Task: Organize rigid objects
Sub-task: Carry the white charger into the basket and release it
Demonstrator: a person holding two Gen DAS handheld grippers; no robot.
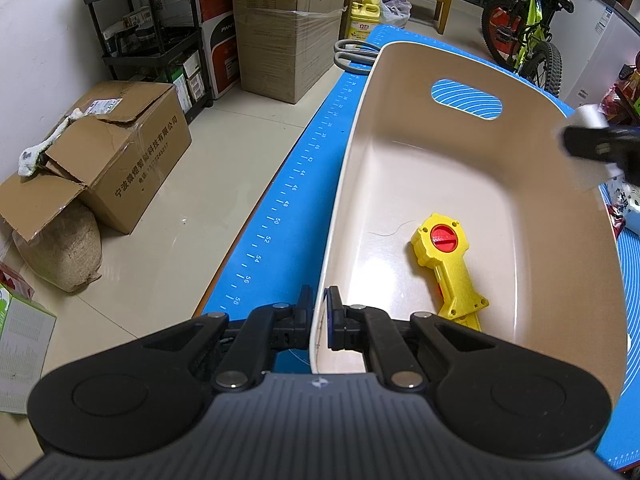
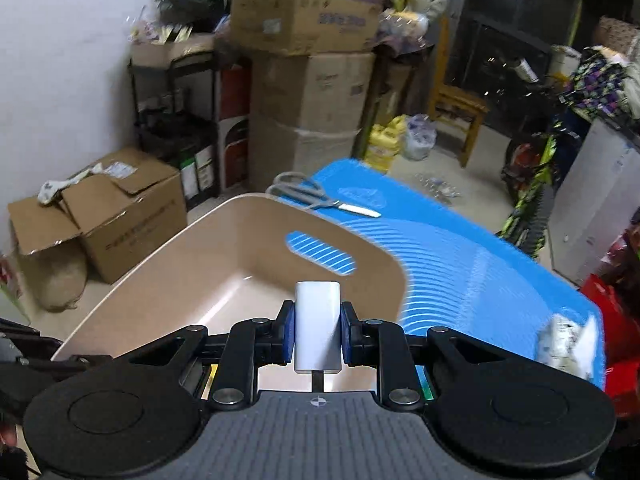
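My left tongs (image 1: 319, 312) pinch the near wall of the beige bin (image 1: 400, 92). Inside the bin lies a yellow toy tool (image 1: 444, 260); grey scissors (image 1: 352, 58) rest just beyond its far rim.

The left gripper (image 1: 319, 312) pinches the near rim of the basket (image 1: 360, 128), one finger outside and one inside. The right gripper (image 2: 318, 330) is up above the basket, squeezing a white block (image 2: 318, 324) between its fingers.

place: home storage room | signs: stacked cardboard boxes (image 1: 280, 28), black shelf rack (image 1: 152, 40) against the wall, child's bicycle (image 1: 528, 32), wooden chair (image 2: 460, 116), detergent jug (image 1: 366, 18), tiled floor (image 1: 192, 200)
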